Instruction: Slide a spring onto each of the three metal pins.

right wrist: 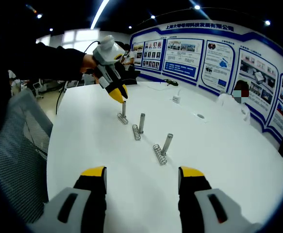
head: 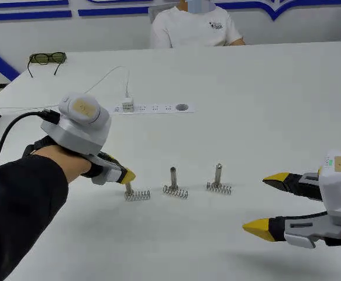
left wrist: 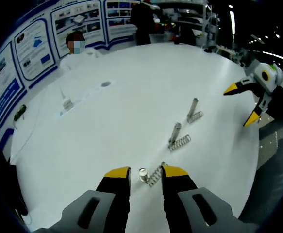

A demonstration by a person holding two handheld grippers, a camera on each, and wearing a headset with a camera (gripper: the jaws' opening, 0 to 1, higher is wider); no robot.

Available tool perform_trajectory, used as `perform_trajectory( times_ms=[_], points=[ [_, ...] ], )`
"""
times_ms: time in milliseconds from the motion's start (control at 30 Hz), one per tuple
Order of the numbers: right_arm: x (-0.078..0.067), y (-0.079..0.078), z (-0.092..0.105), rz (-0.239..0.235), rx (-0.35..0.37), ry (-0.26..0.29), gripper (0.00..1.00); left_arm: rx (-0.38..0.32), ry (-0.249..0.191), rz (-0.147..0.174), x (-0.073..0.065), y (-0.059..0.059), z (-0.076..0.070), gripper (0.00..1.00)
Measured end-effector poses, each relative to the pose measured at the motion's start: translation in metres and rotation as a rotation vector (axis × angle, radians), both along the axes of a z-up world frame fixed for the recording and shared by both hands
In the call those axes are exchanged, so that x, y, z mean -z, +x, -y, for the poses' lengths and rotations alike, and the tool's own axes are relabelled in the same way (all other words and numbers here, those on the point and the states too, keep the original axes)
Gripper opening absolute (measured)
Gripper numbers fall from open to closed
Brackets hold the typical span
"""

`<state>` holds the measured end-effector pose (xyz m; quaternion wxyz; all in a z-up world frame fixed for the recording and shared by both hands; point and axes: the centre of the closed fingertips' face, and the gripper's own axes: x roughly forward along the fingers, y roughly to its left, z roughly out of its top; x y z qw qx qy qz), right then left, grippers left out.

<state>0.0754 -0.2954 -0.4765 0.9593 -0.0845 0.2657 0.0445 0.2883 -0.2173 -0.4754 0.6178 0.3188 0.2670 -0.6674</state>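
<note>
Three metal pins stand upright in a row on the white table [head: 264, 105], each with a spring lying at its foot. My left gripper [head: 127, 175] [left wrist: 145, 171] is open, its yellow tips on either side of the left pin [head: 128, 188] [left wrist: 143, 174] without closing on it. That pin's spring [head: 137, 195] [left wrist: 155, 175] lies beside it. The middle pin [head: 173, 177] [right wrist: 141, 121] and right pin [head: 218, 173] [right wrist: 167, 143] have springs [head: 175, 191] [head: 219, 188] at their bases. My right gripper [head: 255, 202] [right wrist: 142, 171] is open and holds nothing, to the right of the row.
A white power strip [head: 152, 108] with a plugged-in charger [head: 127, 104] and cable lies behind the pins. Dark glasses [head: 46, 58] rest at the far left. A person in a white shirt [head: 193, 26] sits at the far side.
</note>
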Motion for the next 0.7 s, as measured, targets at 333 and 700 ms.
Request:
perform_trajectory(
  times_ms=[333, 700],
  points=[
    [0.001, 0.000, -0.002, -0.006, -0.003, 0.001, 0.61, -0.012, -0.037, -0.014, -0.003, 0.006, -0.006, 0.29],
    [0.005, 0.001, -0.002, -0.018, -0.005, 0.004, 0.61, -0.012, 0.002, -0.061, 0.031, 0.003, -0.024, 0.30]
  ],
)
